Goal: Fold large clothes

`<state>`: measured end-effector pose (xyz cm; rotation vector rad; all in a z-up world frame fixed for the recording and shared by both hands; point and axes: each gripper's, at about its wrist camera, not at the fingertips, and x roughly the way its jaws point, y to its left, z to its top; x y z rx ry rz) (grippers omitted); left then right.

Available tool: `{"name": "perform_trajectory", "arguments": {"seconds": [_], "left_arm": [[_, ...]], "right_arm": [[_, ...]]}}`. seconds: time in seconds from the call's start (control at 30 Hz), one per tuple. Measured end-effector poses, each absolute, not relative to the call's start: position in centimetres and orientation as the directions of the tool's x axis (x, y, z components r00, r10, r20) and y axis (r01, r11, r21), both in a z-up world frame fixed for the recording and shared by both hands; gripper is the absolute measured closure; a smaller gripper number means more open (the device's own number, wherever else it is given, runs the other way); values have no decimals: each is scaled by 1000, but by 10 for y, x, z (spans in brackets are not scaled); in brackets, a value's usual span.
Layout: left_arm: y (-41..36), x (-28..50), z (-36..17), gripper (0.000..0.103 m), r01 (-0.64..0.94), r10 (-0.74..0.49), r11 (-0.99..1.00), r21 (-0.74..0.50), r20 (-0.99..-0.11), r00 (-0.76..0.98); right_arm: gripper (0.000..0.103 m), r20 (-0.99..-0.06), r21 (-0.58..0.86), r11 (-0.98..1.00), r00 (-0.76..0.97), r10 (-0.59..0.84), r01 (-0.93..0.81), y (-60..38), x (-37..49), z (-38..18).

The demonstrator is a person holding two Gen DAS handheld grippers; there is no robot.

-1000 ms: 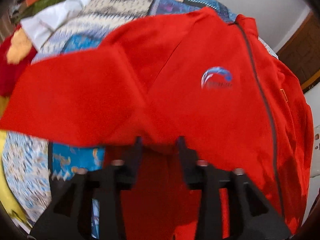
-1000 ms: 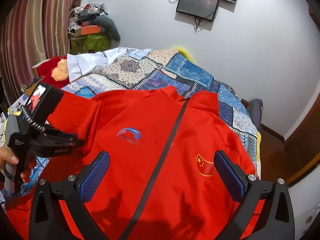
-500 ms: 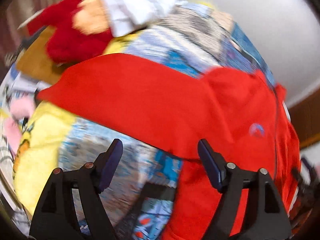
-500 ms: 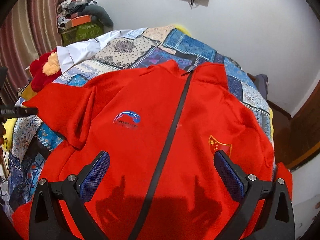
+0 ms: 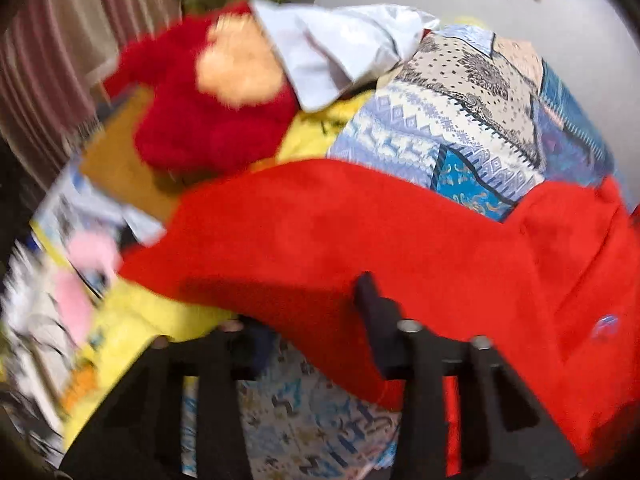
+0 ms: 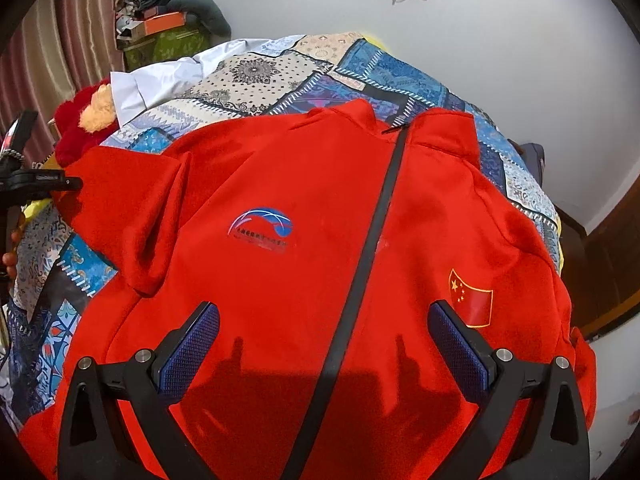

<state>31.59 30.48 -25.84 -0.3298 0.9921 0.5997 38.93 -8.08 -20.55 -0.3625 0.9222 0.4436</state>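
Note:
A red zip jacket (image 6: 320,264) lies front up on a patchwork bed, dark zipper down its middle, a blue logo and a flag patch on the chest. Its left sleeve (image 5: 320,232) stretches out sideways across the bed. My left gripper (image 5: 308,320) is at the sleeve's lower edge, with the cloth between its fingers; the view is blurred. It also shows at the sleeve's end in the right wrist view (image 6: 44,182). My right gripper (image 6: 324,340) is open wide and empty, above the jacket's lower front.
A red plush toy (image 5: 208,120) and a white cloth (image 5: 336,56) lie at the bed's far left. The patchwork cover (image 6: 280,76) extends behind the collar. Boxes and clothes (image 6: 160,28) are stacked by the curtain. A wall stands behind the bed.
My left gripper let go of the sleeve, opened, swung left, then closed in on the sleeve's lower edge. The sleeve now lies spread outward. My right gripper moved slightly forward over the jacket.

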Motion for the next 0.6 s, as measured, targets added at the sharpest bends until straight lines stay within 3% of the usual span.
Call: {"name": "perform_trajectory", "arguments": {"seconds": [0.07,0.17,0.43,0.6], "left_arm": [[293,322,-248,94,-589,402,800,111,-828,391],[282,325,-224,101,-560,406,822,105,-797,447],[204,348,-122,101,-377,278,926,-3,-669,690],[136,367,-116,101,-200,101,977,-70,-677,729]], "right_arm": [[0,-823,-114,854,529,205,-508,-84,390,-205],[0,-814,-127,859,547,195,-496,-91,389,-200],[0,-786,-90,898,585,201,-430,-133,393,-176],[0,-763,-84,919,618,189,-386,-164,389,-162]]}}
